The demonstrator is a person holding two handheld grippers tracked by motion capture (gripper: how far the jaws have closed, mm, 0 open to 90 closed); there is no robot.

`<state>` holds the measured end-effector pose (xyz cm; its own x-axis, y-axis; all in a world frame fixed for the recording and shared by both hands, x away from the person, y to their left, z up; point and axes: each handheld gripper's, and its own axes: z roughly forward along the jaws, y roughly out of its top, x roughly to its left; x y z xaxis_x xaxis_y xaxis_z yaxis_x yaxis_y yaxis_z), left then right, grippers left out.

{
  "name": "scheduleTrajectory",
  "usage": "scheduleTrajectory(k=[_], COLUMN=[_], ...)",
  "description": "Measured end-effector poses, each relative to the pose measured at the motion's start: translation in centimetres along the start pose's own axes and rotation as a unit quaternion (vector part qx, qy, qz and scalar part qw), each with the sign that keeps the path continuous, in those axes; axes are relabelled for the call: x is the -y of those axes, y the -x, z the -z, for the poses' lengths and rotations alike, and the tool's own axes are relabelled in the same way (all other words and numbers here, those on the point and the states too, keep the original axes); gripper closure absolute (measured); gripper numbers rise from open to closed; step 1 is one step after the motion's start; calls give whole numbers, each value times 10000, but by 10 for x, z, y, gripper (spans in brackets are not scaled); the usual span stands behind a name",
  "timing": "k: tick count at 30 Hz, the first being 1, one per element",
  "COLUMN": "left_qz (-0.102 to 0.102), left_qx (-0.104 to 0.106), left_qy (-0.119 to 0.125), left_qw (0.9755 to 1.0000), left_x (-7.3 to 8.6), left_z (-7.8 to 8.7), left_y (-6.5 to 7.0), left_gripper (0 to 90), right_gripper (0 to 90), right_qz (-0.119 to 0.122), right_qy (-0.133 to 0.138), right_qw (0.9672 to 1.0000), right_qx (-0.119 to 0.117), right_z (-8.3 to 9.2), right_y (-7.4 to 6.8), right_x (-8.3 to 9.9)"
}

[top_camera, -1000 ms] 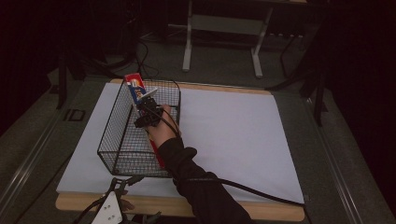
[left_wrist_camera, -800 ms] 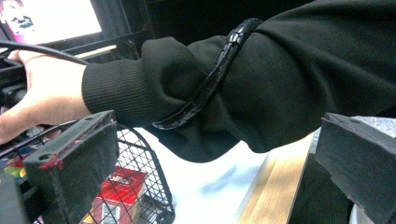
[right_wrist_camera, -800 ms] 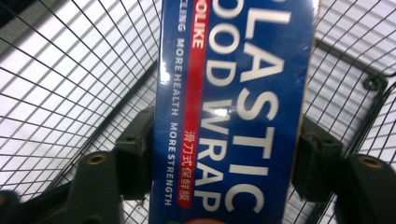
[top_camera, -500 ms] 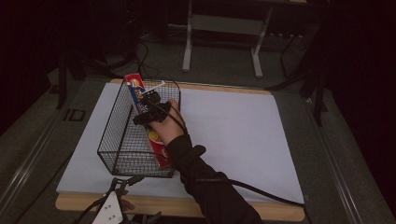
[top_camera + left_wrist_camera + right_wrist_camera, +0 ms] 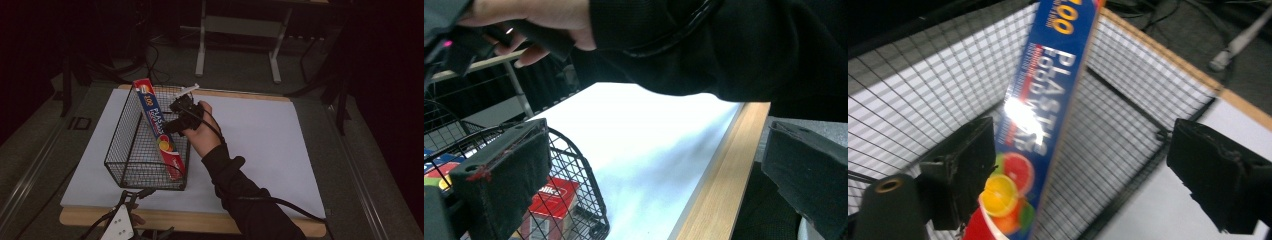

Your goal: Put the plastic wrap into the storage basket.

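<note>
A long blue and red plastic food wrap box (image 5: pixel 159 127) leans slanted inside the black wire basket (image 5: pixel 120 150), its top end sticking out over the far rim. My right gripper (image 5: pixel 180 112) hovers just right of the box, above the basket's right side. Its jaws have just been opening and stand wide. In the right gripper view the box (image 5: pixel 1048 100) lies beyond the jaws of this gripper (image 5: pixel 1098 180), and no pad touches it. My left gripper (image 5: pixel 136 194) rests at the table's near edge, open with nothing between its jaws (image 5: pixel 659 175).
The basket stands on a white sheet (image 5: pixel 260 135) that covers a wooden-edged table (image 5: pixel 200 220). The person's dark sleeve (image 5: pixel 240 185) crosses the sheet from the near edge. A grey table frame (image 5: pixel 240 30) stands beyond the far edge.
The right gripper, low in the basket on the box a second ago, has let go. It rose and drew back to the right, while the box stays leaning in the basket.
</note>
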<state>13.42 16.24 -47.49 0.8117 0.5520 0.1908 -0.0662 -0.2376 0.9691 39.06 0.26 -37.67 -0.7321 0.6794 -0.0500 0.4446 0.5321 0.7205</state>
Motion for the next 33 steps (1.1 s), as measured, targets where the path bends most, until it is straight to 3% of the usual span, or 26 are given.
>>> scheduleTrajectory(k=[11, 18, 33], left_qz=[-5, -3, -12], left_qx=[-22, -22, -16], left_qy=[-37, -35, -41], left_qw=[10000, 10000, 10000], left_x=[0, 0, 0], left_z=[-1, -1, -2], left_y=[-1, 0, 0], left_gripper=[1, 1, 1], right_gripper=[133, 133, 134], right_qz=[-183, -198, -284], right_qy=[341, 481, 789], right_qw=[9988, 9978, 9957], right_qx=[284, 422, 383], right_z=[37, 50, 73], right_y=[30, 40, 58], right_x=[24, 46, 106])
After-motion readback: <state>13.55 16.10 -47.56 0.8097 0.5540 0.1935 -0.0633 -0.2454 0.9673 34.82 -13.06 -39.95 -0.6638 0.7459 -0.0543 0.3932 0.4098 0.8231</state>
